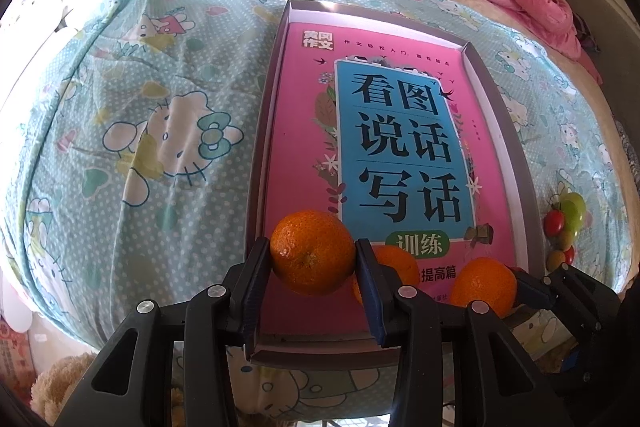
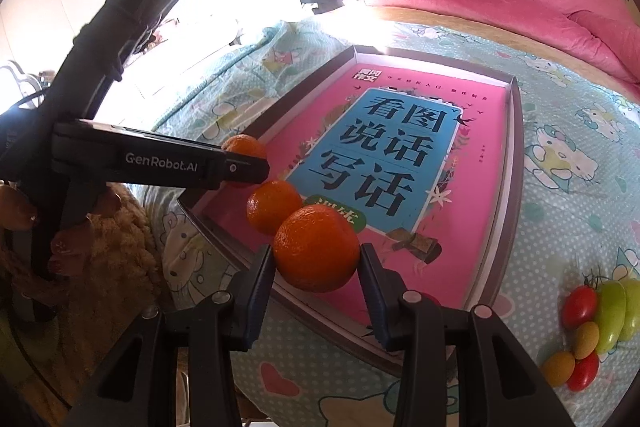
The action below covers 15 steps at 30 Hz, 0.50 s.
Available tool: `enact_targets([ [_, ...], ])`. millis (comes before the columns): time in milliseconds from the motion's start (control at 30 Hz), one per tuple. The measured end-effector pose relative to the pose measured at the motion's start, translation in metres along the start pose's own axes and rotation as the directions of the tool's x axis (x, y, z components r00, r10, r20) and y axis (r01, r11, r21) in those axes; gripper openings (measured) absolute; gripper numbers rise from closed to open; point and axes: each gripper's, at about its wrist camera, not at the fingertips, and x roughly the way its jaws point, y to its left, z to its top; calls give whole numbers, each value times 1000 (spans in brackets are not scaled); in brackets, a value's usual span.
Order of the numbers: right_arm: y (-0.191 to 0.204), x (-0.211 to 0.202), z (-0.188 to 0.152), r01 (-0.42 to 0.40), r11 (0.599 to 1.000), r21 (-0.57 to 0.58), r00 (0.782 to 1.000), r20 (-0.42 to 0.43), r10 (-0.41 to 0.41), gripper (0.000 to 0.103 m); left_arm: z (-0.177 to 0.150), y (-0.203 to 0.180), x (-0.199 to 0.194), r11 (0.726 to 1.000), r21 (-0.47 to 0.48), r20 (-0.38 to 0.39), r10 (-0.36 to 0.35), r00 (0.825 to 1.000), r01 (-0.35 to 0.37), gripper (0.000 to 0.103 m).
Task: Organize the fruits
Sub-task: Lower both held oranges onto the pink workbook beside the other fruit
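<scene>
Left gripper (image 1: 314, 255) clamped on an orange (image 1: 313, 251) above the near end of the shallow box (image 1: 516, 163), right gripper (image 2: 318, 255) clamped on a second orange (image 2: 317, 247), third orange (image 2: 273, 207) resting inside on the pink book (image 2: 472, 219), cherry tomatoes (image 2: 592, 323) on the bedsheet (image 1: 140, 131) beside the box.
</scene>
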Motion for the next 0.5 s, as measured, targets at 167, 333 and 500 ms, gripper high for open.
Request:
enact_targets([
  [167,-4,3,2,-2,1000,17,1000,-9,2,43,0,-1,1,1000,3,-3,0,1000,0,44],
  [333,-2,7,1,-5,1000,5,1000,-27,5,43,0,-1,1,1000,2,-3,1,1000,-1,44],
  [500,0,8,-1,-7,1000,3,999,-36,7,44,0,0,1,1000,2,-4,-1,1000,1,44],
])
